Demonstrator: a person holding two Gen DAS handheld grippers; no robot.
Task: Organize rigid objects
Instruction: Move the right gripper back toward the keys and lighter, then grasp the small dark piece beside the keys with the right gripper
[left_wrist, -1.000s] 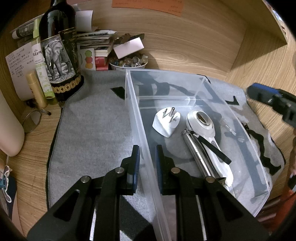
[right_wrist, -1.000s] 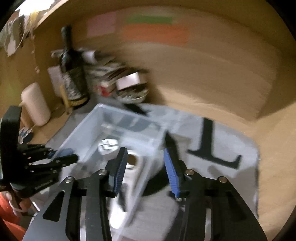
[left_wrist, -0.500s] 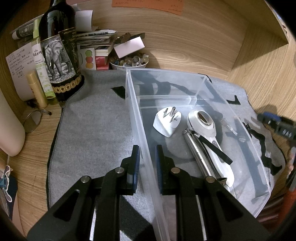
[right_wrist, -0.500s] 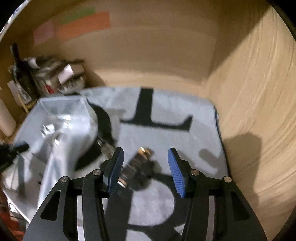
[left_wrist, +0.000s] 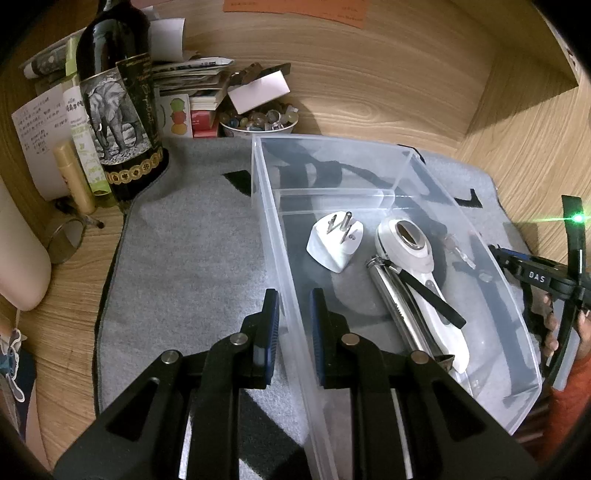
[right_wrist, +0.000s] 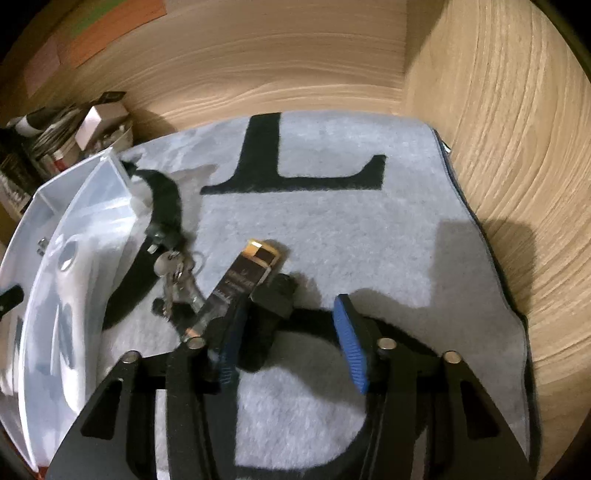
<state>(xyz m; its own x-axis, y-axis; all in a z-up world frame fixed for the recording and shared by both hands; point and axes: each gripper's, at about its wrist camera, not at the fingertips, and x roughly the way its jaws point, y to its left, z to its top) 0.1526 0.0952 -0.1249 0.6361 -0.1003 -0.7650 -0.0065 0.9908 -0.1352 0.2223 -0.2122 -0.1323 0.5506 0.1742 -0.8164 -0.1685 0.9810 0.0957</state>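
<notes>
My left gripper (left_wrist: 293, 325) is shut on the left wall of a clear plastic bin (left_wrist: 280, 236). Inside the bin lie a white plug adapter (left_wrist: 334, 242), a white handheld device (left_wrist: 417, 269) and a silver metal tube (left_wrist: 399, 299). My right gripper (right_wrist: 288, 332) is open, low over the grey mat (right_wrist: 332, 221), its left finger beside a small dark box (right_wrist: 243, 280) and a black block (right_wrist: 271, 299). A bunch of keys (right_wrist: 173, 273) lies left of the box. The right gripper also shows at the right edge of the left wrist view (left_wrist: 535, 275).
A dark wine bottle (left_wrist: 118, 103), papers, a gold tube (left_wrist: 74, 177) and a bowl of small stones (left_wrist: 258, 122) crowd the back left corner. Wooden walls close the back and right (right_wrist: 498, 147). The bin shows at the left in the right wrist view (right_wrist: 74, 206).
My right gripper swung from over the bin to the right and came down over the dark box on the mat. The left gripper has held still on the bin wall.
</notes>
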